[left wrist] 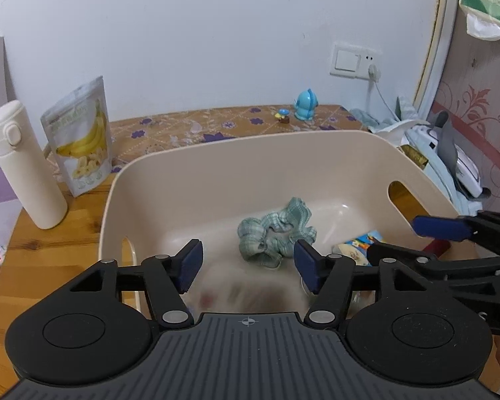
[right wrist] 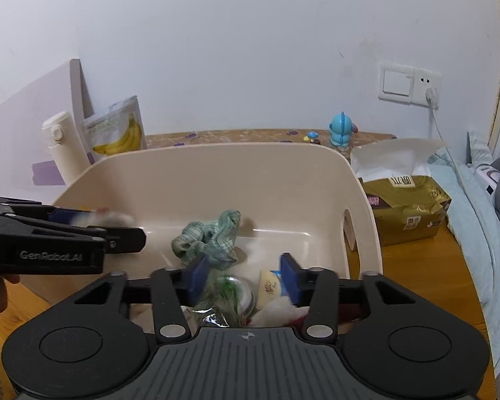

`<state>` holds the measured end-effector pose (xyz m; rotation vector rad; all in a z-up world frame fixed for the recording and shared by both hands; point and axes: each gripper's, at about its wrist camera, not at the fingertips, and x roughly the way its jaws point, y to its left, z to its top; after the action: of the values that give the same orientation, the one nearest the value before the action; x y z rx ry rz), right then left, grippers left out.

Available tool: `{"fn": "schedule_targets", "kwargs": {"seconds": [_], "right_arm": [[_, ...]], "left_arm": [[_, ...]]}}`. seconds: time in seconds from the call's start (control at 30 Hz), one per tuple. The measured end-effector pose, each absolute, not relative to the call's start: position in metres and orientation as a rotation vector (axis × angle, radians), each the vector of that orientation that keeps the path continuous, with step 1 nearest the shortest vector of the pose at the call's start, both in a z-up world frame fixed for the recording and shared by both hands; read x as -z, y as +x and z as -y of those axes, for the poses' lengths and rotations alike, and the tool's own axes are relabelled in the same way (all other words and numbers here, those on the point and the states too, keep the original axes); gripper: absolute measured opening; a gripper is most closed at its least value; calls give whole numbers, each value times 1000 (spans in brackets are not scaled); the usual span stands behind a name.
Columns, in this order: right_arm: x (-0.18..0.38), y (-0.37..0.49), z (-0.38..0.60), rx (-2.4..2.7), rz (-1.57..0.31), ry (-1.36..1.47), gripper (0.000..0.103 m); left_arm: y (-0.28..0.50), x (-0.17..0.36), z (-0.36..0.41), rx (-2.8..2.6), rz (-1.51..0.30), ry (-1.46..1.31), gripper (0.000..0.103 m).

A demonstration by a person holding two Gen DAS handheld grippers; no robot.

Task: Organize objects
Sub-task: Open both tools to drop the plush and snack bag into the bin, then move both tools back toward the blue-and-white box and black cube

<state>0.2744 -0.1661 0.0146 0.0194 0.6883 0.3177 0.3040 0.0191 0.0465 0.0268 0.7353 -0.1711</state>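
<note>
Item: beige bin [left wrist: 216, 166], scrunchie [left wrist: 276, 233] at twelve o'clock; left gripper [left wrist: 248, 268] and right gripper [right wrist: 243, 278] fingers were parted, nothing clamped; clean withdrawal was judged advisable.

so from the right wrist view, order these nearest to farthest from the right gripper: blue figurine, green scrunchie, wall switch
From the right gripper:
1. green scrunchie, in the beige bin, just beyond the fingertips.
2. blue figurine, on the patterned cloth behind the bin, to the right.
3. wall switch, up on the wall, far right.

Both wrist cams close, angled down into beige bin [left wrist: 216, 153]; share bin, green scrunchie [right wrist: 213, 236], back wall.
</note>
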Motion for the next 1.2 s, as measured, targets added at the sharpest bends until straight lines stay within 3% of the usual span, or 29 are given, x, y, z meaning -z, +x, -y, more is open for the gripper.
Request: {"fn": "schedule_targets", "kwargs": {"seconds": [0.03, 0.57, 0.73, 1.2], "right_arm": [[-17, 272, 166, -313, -679, 16, 71], [-45, 233, 185, -307, -585, 27, 90], [-52, 215, 188, -294, -552, 20, 101], [-59, 173, 202, -299, -524, 59, 103]], "left_arm": [[302, -49, -19, 171, -728, 29, 65], [255, -82, -12, 148, -619, 49, 77], [236, -90, -11, 141, -597, 49, 80], [179, -91, -11, 129, -577, 108, 85]]}}
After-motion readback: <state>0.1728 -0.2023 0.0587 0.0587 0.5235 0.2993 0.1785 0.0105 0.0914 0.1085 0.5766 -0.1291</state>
